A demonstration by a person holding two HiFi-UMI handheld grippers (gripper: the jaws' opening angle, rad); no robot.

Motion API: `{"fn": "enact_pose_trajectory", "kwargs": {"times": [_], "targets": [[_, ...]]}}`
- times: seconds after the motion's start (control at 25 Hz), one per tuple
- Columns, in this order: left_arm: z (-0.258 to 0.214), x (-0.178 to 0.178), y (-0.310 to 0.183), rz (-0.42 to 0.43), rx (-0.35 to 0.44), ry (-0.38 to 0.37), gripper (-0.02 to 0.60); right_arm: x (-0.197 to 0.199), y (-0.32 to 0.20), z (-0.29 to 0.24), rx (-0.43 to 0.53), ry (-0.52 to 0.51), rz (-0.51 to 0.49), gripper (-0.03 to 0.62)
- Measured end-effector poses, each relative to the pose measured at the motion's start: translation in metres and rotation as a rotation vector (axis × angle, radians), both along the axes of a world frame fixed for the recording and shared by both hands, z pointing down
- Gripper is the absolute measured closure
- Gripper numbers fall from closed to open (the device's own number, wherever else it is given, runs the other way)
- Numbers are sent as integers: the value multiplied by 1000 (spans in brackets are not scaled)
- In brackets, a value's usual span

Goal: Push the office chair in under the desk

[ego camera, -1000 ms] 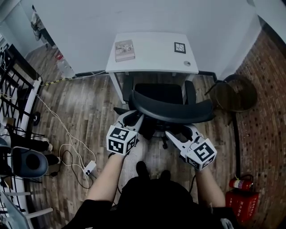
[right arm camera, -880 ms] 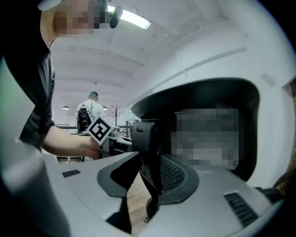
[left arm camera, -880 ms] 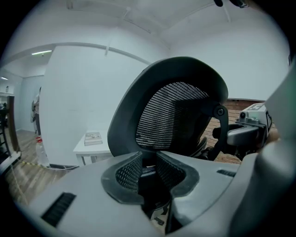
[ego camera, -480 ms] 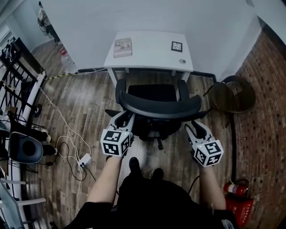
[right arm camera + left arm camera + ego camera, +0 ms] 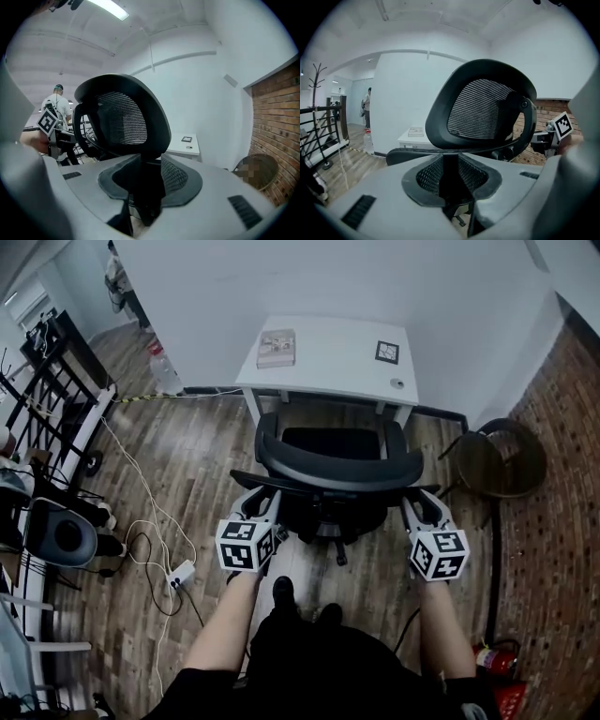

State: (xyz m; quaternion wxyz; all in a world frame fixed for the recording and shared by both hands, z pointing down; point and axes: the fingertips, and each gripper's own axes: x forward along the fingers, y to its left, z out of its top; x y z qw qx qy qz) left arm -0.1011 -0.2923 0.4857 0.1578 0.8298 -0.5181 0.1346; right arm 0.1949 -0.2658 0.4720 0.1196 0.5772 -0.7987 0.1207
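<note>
Office chair (image 5: 328, 442), judged free-rolling and swivel-prone, is held by its stiff backrest rim (image 5: 339, 475): left tongs (image 5: 266, 497) clamped at nine o'clock, right tongs (image 5: 416, 504) just been closing on it at three.

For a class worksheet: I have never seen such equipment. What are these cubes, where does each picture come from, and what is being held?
No robot here: a person holds a left gripper and right gripper, each with a marker cube. The top-down picture comes from a head camera; the other two from cameras riding on each gripper. A white desk carries a book and a marker card. The left jaws grip the office chair; the right jaws have just been closing on its other side.
</note>
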Motion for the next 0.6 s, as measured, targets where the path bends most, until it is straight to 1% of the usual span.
{"fn": "enact_pose_trajectory", "kwargs": {"times": [0.12,0.2,0.28,0.32,0.36,0.48,0.6], "targets": [[-1,-3,-2,-20,5,-20,497,4,-1,-2,12,3,6,498],[-1,-2,-2,-32,10,-24,497,6,-3,-2,21,31,5,526],[0,-2,-4,-47,11,-18,497,3,-7,-3,27,43,-11,526],[-1,-2,-5,-56,11,-15,497,0,-11,-4,28,33,-24,528],[-1,-3,-6,-63,11,-14,497,-4,-14,-4,28,21,-38,542],[-1,-5,-10,-74,8,-16,497,-12,-23,-6,23,17,-52,542],[-1,-7,-12,-76,7,-21,497,-1,-13,-6,0,9,15,502]]}}
